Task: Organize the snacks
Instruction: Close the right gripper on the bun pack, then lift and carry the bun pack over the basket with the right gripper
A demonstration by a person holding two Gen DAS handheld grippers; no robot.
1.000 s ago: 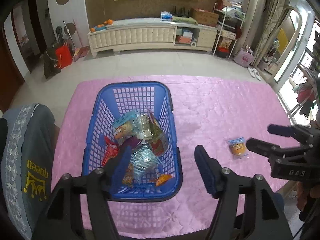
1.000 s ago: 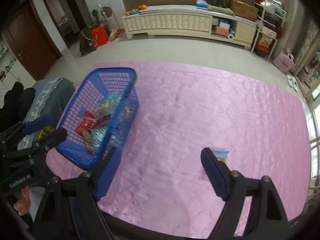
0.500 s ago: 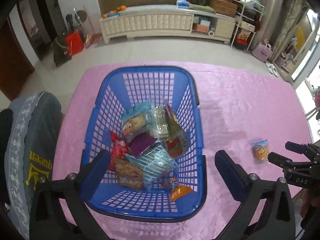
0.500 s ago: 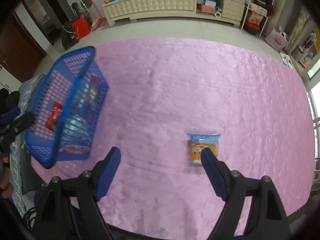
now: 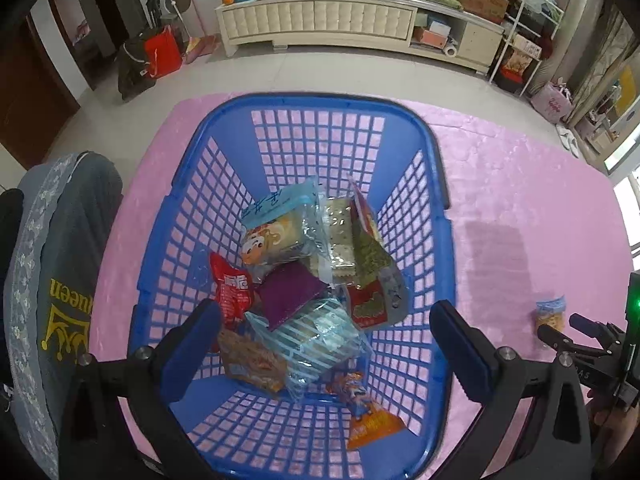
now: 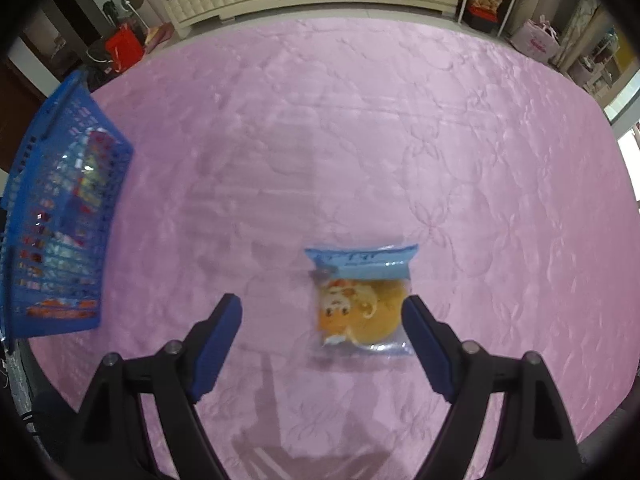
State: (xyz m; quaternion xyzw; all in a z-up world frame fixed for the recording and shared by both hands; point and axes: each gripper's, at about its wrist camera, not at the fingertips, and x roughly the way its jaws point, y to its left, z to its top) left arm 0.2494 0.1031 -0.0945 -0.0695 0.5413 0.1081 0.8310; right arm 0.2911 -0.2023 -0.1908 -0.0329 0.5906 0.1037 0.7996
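A blue plastic basket (image 5: 434, 184) stands on the pink tablecloth and holds several snack packets (image 5: 280, 236). My left gripper (image 5: 328, 336) is open and empty, hovering over the basket's near half. A clear packet with a yellow cake and blue top (image 6: 362, 304) lies alone on the cloth. My right gripper (image 6: 322, 320) is open and empty just above it, the packet lying between the fingers nearer the right finger (image 6: 424, 340). The same packet (image 5: 551, 314) shows far right in the left wrist view, with the right gripper (image 5: 576, 336) beside it. The basket (image 6: 60, 216) is at the left edge of the right wrist view.
A chair back draped with a grey cloth (image 5: 56, 280) stands at the table's left edge. The pink tablecloth (image 6: 360, 140) stretches wide beyond the packet. A long white cabinet (image 5: 320, 16) and shelves line the far wall.
My left gripper moved forward over the basket, which now fills the view. My right gripper swung right and down to the lone packet, which now lies between its fingers.
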